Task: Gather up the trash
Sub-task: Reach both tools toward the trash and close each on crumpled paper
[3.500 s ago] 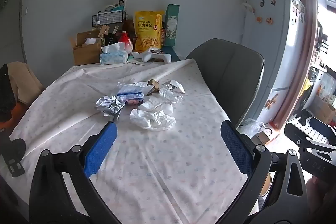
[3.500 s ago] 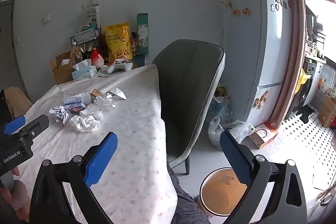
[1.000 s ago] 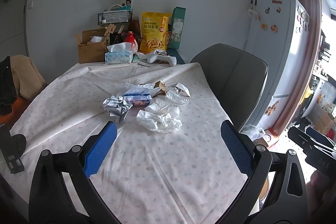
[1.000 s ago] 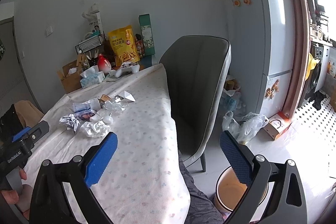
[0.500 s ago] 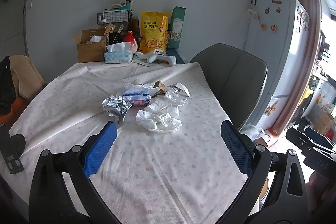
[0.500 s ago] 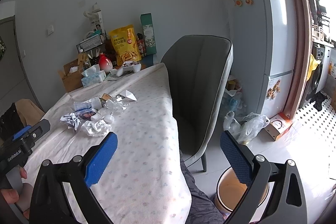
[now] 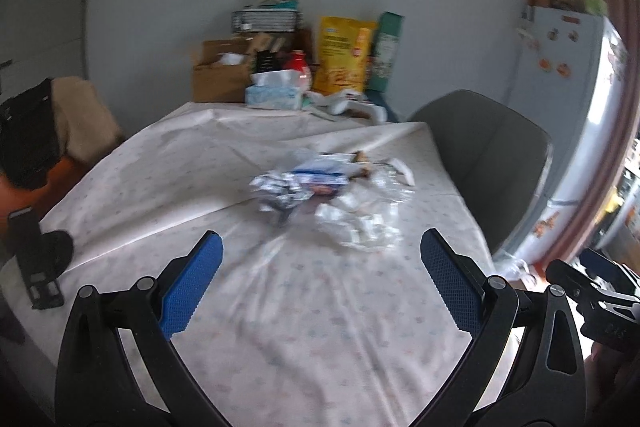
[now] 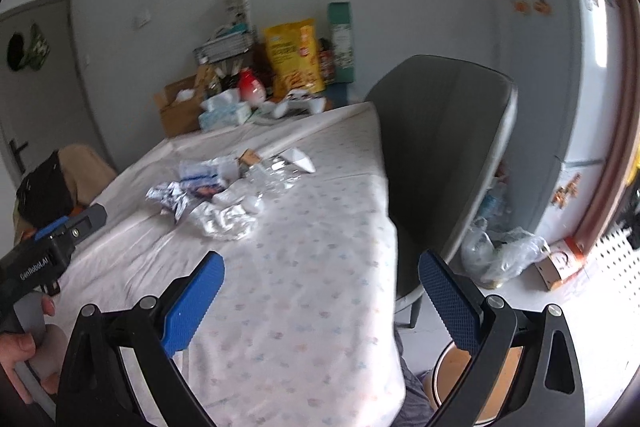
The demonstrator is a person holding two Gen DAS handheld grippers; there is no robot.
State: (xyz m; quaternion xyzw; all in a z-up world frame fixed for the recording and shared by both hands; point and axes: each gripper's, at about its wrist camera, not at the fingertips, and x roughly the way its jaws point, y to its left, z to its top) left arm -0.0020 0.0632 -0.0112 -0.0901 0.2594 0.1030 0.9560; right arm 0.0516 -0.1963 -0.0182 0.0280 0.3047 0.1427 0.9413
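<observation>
A heap of trash lies mid-table on the patterned cloth: a crumpled foil wrapper [image 7: 276, 193], a blue and white packet [image 7: 320, 179], a clear crumpled plastic bag [image 7: 356, 227] and a white paper scrap [image 7: 404, 169]. The heap also shows in the right wrist view [image 8: 224, 195]. My left gripper [image 7: 320, 277] is open and empty, short of the heap. My right gripper [image 8: 320, 291] is open and empty over the table's right edge. An orange-lined bin [image 8: 460, 375] stands on the floor below it.
A grey chair [image 8: 440, 147] stands at the table's right side. Boxes, a tissue pack [image 7: 272, 95], a yellow snack bag [image 7: 344, 55] and a game controller crowd the far end. A black stand [image 7: 36, 267] sits at the left edge. A fridge [image 8: 568, 67] and plastic bags stand on the right.
Both grippers have moved forward and to the left toward the trash heap; the heap looks nearer and the views are blurred. Both stay open and empty.
</observation>
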